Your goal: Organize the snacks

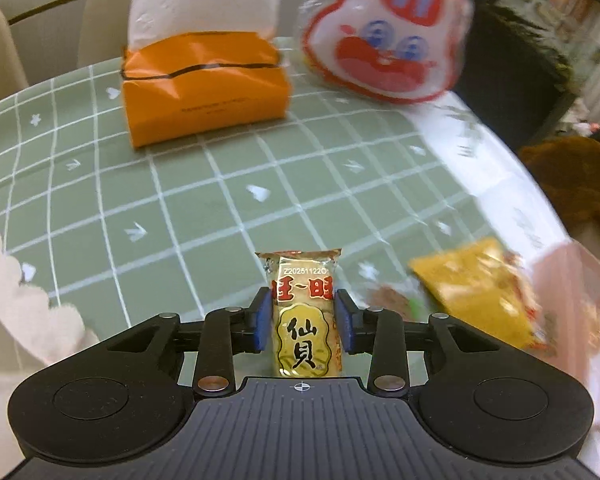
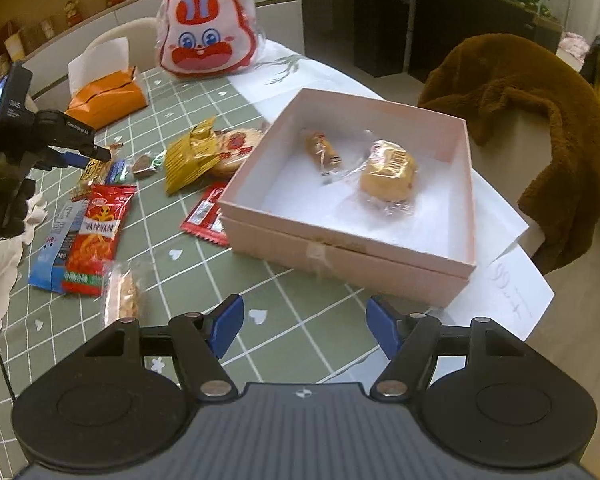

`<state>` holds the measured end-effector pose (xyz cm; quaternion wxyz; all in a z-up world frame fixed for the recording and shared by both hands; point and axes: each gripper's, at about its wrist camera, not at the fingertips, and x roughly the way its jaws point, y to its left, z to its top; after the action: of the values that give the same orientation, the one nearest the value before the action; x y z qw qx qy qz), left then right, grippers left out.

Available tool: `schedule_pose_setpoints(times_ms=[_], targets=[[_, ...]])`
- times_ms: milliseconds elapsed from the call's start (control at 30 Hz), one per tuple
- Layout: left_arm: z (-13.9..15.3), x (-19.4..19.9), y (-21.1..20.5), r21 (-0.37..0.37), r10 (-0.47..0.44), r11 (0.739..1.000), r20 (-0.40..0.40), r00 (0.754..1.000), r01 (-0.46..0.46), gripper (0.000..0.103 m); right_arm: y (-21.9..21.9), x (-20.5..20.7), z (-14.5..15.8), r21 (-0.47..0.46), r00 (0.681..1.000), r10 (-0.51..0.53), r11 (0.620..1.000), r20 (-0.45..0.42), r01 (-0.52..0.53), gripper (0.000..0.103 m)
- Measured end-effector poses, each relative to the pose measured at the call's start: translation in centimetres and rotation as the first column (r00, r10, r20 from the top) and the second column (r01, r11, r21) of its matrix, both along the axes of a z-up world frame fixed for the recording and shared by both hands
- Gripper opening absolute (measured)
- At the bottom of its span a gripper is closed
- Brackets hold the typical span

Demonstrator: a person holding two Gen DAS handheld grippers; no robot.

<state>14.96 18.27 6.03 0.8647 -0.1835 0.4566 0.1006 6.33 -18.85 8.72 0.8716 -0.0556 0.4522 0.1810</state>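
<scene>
My left gripper [image 1: 304, 320] is shut on a yellow rice cracker packet [image 1: 305, 312] and holds it upright above the green checked tablecloth [image 1: 172, 200]. In the right wrist view the left gripper [image 2: 96, 158] sits at the far left with that packet [image 2: 92, 174]. My right gripper [image 2: 304, 326] is open and empty, just in front of a pink box [image 2: 352, 256]. The box holds a wrapped cake [image 2: 388, 172] and a small wrapped snack [image 2: 322, 150]. Loose snacks lie left of the box: a yellow packet [image 2: 190, 156], a red packet [image 2: 98, 232], a blue packet [image 2: 54, 248].
An orange tissue box [image 1: 204, 88] and a red-and-white rabbit bag [image 1: 384, 36] stand at the table's far side. A chair with a brown fluffy coat [image 2: 540, 120] stands right of the table. White paper [image 2: 512, 292] lies under the box.
</scene>
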Motion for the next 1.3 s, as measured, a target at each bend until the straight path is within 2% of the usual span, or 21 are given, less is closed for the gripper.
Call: schedule_pose_setpoints(times_ms=[100,267,367,467,567,767,1000,1067,1167,1300], targets=[[0.7,-2.4,-1.3,-0.058,-0.048,0.997,0.037,0.998,0.05,0.038,0.9,-0.4,-0.2,0.013,1.0,0.017,1.0,-0.017,-0.017,0.068],[1.4,-6.8,-3.4,-0.086,-0.079,0.993,0.078,0.994,0.086,0.038,3.3,-1.8,-0.7,0.026,0.996,0.081,0.997,-0.049,-0.079,0.068],[0.8,-8.9,-4.6,-0.127,-0.087,0.987,0.07,0.994,0.096,0.038,5.0,-2.8,-1.5,0.059,0.987,0.123,0.991,-0.104,-0.117,0.069],[0.5,-10.5,-5.7,-0.11,-0.095,0.989,0.073,0.993,0.103,0.037,6.3,-3.8,-2.4,0.084,0.976,0.152,0.987,-0.157,-0.141,0.069],[0.8,-11.7,-5.8,-0.114,-0.081,0.989,0.079,0.994,0.09,0.037,7.4,-4.8,-3.6,0.056,0.971,0.155,0.988,-0.183,-0.147,0.069],[1.4,-14.1,-6.0,-0.12,-0.101,0.987,0.089,0.991,0.112,0.037,6.7,-5.3,-4.0,0.038,0.983,0.087,0.996,-0.163,-0.082,0.07],[0.6,-15.6,-6.7,-0.133,-0.13,0.981,0.073,0.989,0.139,0.037,5.9,-6.3,-3.6,-0.044,0.996,-0.008,0.999,-0.084,0.004,0.07],[0.5,-16.0,-7.0,-0.123,-0.136,0.982,0.063,0.989,0.143,0.037,6.1,-7.1,-3.1,-0.059,0.999,0.004,0.998,-0.054,-0.007,0.07],[0.5,-16.3,-7.3,-0.111,-0.15,0.982,0.047,0.988,0.155,0.037,6.6,-8.6,-2.2,-0.015,0.997,0.067,0.998,-0.035,-0.067,0.07],[0.5,-16.7,-8.2,-0.098,-0.187,0.977,0.038,0.982,0.19,0.037,7.7,-10.4,-1.7,0.066,0.982,0.174,0.983,-0.07,-0.17,0.07]])
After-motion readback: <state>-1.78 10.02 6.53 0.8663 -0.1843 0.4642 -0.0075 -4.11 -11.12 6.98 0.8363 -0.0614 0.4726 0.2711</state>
